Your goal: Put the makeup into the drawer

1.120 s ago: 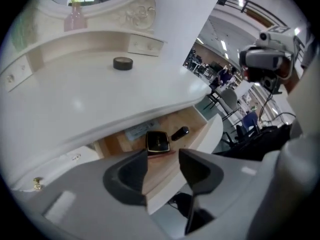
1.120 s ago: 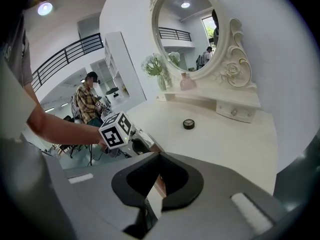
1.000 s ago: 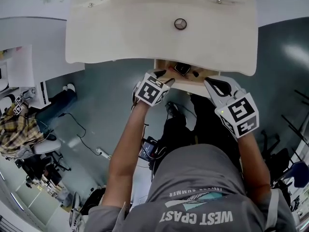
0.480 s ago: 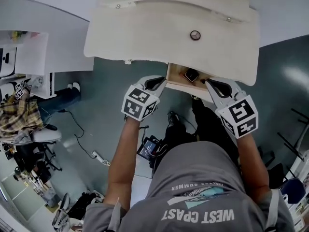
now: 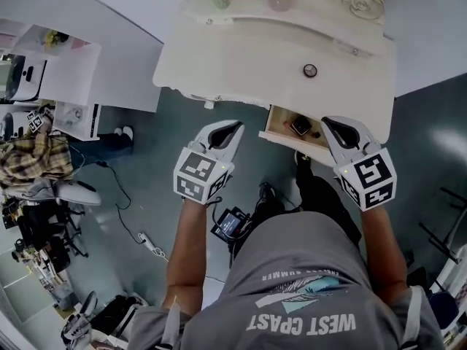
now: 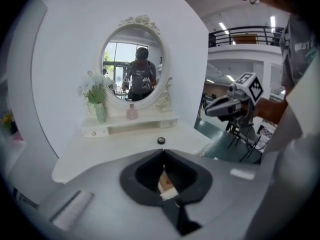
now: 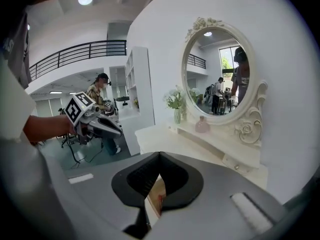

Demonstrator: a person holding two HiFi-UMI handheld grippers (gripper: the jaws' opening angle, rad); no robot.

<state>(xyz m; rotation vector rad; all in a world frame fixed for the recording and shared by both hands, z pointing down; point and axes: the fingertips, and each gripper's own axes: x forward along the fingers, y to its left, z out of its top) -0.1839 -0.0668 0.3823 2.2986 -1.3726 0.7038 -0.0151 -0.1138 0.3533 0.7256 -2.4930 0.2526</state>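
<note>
Both forearms extend forward from the torso, side by side, with each marker cube facing up and each gripper pointing toward the far side and angled downward. The left gripper (image 5: 235, 126) is held over the floor, just near the front edge of the vanity table (image 5: 248, 57) and to the left of the open drawer (image 5: 279, 122). Its jaws have just closed: in the left gripper view the tips meet, and nothing is between them. The right gripper (image 5: 330, 122) is positioned at the right near corner of the drawer, overlapping its front edge in the head view. Its jaws are likewise together at the tips and hold nothing. The two grippers are apart, with the drawer opening between them. The drawer is pulled out toward the person from under the right part of the tabletop. Inside it lies the makeup: a dark square compact (image 5: 300, 126) and, just to its right, a smaller reddish item (image 5: 315, 132) whose type cannot be determined. A small round dark case (image 5: 310, 70) rests on the tabletop, farther away than the drawer. At the far edge of the table, an oval mirror (image 6: 132, 66) stands on a low shelf, with a vase of flowers (image 6: 100, 111) at its left and a pink bottle (image 6: 131, 112) in front of it.
</note>
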